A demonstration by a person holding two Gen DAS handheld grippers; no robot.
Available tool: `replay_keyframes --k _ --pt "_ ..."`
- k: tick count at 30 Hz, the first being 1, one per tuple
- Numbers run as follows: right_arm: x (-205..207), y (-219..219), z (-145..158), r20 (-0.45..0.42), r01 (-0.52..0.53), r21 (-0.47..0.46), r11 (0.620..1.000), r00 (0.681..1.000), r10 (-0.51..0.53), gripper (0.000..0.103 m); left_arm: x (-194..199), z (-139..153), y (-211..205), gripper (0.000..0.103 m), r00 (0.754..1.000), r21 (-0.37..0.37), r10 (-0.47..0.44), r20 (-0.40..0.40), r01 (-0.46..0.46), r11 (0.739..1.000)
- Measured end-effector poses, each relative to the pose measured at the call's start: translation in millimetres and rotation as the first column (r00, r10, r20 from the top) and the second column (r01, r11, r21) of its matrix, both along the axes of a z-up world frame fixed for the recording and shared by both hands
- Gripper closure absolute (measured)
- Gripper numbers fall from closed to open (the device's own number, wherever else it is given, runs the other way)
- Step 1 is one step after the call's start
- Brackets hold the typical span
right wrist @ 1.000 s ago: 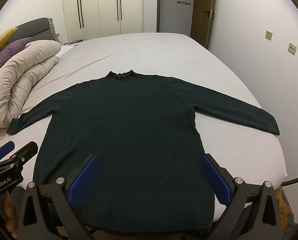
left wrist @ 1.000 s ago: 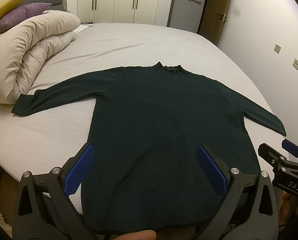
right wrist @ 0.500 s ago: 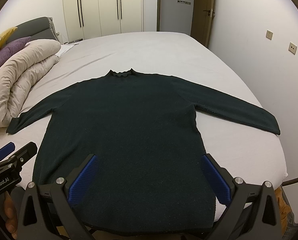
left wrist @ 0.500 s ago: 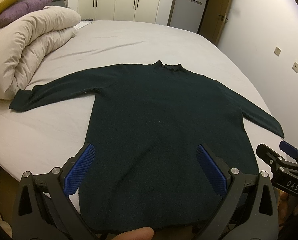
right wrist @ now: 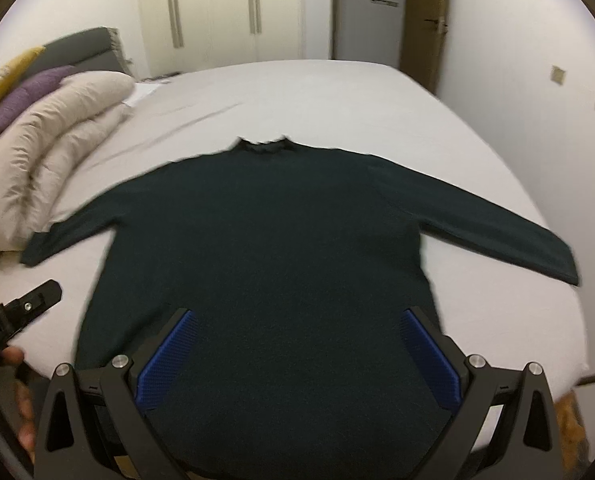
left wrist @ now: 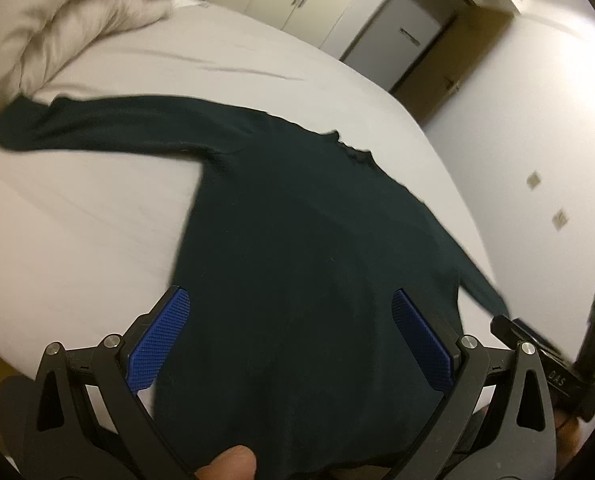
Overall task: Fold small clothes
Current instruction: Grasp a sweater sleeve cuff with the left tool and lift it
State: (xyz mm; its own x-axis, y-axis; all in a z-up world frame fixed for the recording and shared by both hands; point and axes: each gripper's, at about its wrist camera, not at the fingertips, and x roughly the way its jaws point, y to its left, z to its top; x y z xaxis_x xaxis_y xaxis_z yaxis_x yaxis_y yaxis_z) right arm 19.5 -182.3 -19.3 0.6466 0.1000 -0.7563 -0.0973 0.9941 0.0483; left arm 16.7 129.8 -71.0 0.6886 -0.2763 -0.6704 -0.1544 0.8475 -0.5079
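Observation:
A dark green long-sleeved sweater (left wrist: 305,240) (right wrist: 273,240) lies flat on the white bed, collar away from me and both sleeves spread out. My left gripper (left wrist: 291,320) hovers open above the hem's left half, blue pads wide apart and holding nothing. My right gripper (right wrist: 297,336) is open too, above the lower middle of the sweater. The left sleeve cuff (left wrist: 5,132) lies against the duvet. The right sleeve cuff (right wrist: 557,260) reaches toward the bed's right edge. Each gripper shows at the edge of the other's view.
A rolled beige duvet (right wrist: 45,152) with purple and yellow pillows fills the bed's left side. The white sheet (right wrist: 297,92) stretches beyond the collar. Wardrobes and a door stand behind; a wall (right wrist: 537,80) runs close along the right.
The left gripper has swung left and tilted, so its view is rotated and blurred and the left sleeve is nearer centre. The right gripper moved slightly forward. The sweater has not moved.

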Motion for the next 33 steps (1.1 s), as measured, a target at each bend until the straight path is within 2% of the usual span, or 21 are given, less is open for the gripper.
replay_keyframes --k 2,4,6,8,9,12,13,14,15,17,19,21,24,28,29,31,32,33 --pt "5 5 3 0.009 -0.042 0.057 0.998 0.999 0.041 0.0 0 -4 29 0.0 0.998 -0.019 0.061 0.029 -0.06 0.998" --pt "13 13 8 0.02 -0.081 0.11 0.991 0.997 0.079 0.0 1 -14 63 0.0 0.992 -0.06 0.129 0.008 -0.128 0.99" --pt "23 19 11 0.025 -0.111 0.153 0.982 0.994 0.109 0.0 3 -29 100 0.0 0.985 -0.163 0.171 -0.036 -0.175 0.971" --pt "32 25 13 0.029 -0.131 0.181 0.975 0.991 0.127 0.0 1 -45 145 0.0 0.963 -0.276 0.263 -0.055 -0.268 0.923" --pt "38 30 14 0.036 -0.146 0.198 0.969 0.989 0.142 0.0 -4 -53 172 0.0 0.94 -0.32 0.338 -0.048 -0.335 0.886" --pt "51 41 12 0.049 -0.185 0.232 0.955 0.983 0.178 0.0 -12 -68 228 0.0 0.876 -0.402 0.48 -0.055 -0.459 0.792" --pt "56 45 11 0.05 -0.195 0.246 0.949 0.981 0.189 0.0 -14 -76 250 0.0 0.847 -0.439 0.528 -0.059 -0.497 0.749" --pt "60 49 8 0.047 -0.204 0.26 0.944 0.979 0.199 0.0 -14 -80 264 0.0 0.827 -0.456 0.559 -0.066 -0.523 0.72" --pt "64 52 6 0.042 -0.209 0.271 0.94 0.978 0.206 0.0 -14 -87 283 0.0 0.796 -0.475 0.599 -0.086 -0.561 0.678" --pt "72 58 1 0.026 -0.214 0.284 0.934 0.976 0.216 0.001 -14 -99 309 0.0 0.764 -0.515 0.635 -0.113 -0.591 0.621" --pt "79 65 -5 0.012 -0.218 0.296 0.93 0.974 0.225 0.002 -10 -107 330 0.0 0.737 -0.548 0.666 -0.117 -0.607 0.576" --pt "84 70 -11 -0.002 -0.22 0.31 0.925 0.973 0.232 0.002 -5 -111 343 0.0 0.723 -0.556 0.682 -0.112 -0.614 0.56" --pt "90 75 -19 -0.024 -0.221 0.323 0.92 0.97 0.242 0.005 5 -117 359 0.0 0.715 -0.559 0.689 -0.116 -0.621 0.55" --pt "93 77 -27 -0.039 -0.22 0.34 0.914 0.968 0.248 0.008 15 -122 380 0.002 0.714 -0.589 0.691 -0.113 -0.608 0.532" --pt "93 77 -28 -0.042 -0.22 0.341 0.914 0.968 0.248 0.008 16 -122 382 0.003 0.714 -0.588 0.692 -0.109 -0.607 0.535" --pt "94 77 -31 -0.046 -0.217 0.343 0.914 0.968 0.247 0.01 23 -123 387 0.015 0.726 -0.566 0.679 -0.106 -0.606 0.559" --pt "95 77 -32 -0.05 -0.216 0.343 0.914 0.968 0.248 0.011 26 -124 390 0.031 0.735 -0.557 0.669 -0.112 -0.603 0.571" --pt "95 77 -34 -0.055 -0.217 0.346 0.913 0.967 0.25 0.013 29 -128 392 0.052 0.743 -0.563 0.659 -0.119 -0.597 0.572"
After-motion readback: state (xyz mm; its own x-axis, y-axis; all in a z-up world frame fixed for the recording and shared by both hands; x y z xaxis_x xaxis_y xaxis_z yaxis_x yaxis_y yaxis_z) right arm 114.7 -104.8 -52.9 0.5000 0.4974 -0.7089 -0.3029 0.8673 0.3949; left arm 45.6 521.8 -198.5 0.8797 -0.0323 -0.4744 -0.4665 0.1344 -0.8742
